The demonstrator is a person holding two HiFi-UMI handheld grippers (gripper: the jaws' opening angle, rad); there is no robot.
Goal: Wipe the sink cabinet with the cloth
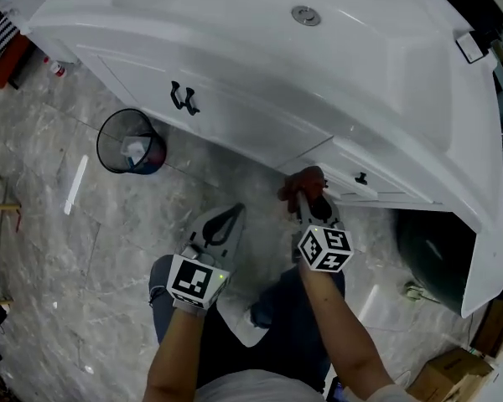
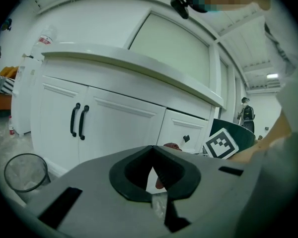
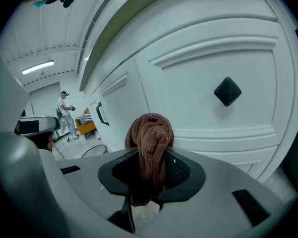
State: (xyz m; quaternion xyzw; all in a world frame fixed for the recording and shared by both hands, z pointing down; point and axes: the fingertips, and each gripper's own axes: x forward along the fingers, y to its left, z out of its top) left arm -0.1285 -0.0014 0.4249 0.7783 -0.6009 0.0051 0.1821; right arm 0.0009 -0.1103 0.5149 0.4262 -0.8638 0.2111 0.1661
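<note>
The white sink cabinet (image 1: 235, 111) curves across the head view, with black door handles (image 1: 183, 99) and a small drawer knob (image 1: 361, 177). My right gripper (image 1: 306, 198) is shut on a bunched red-brown cloth (image 1: 306, 181), held just in front of the drawer. In the right gripper view the cloth (image 3: 150, 133) bulges out between the jaws of the gripper (image 3: 150, 150), close to the drawer front (image 3: 198, 78) and left of the knob (image 3: 227, 91). My left gripper (image 1: 229, 219) hangs lower left over the floor, shut and empty (image 2: 151, 151), pointing at the cabinet doors (image 2: 99, 125).
A wire waste bin (image 1: 132, 143) stands on the floor left of the doors, with a white stick (image 1: 75, 184) beside it. A dark bin (image 1: 432, 254) sits under the cabinet's right end, a cardboard box (image 1: 453, 371) nearby. A person (image 3: 64, 105) stands far off.
</note>
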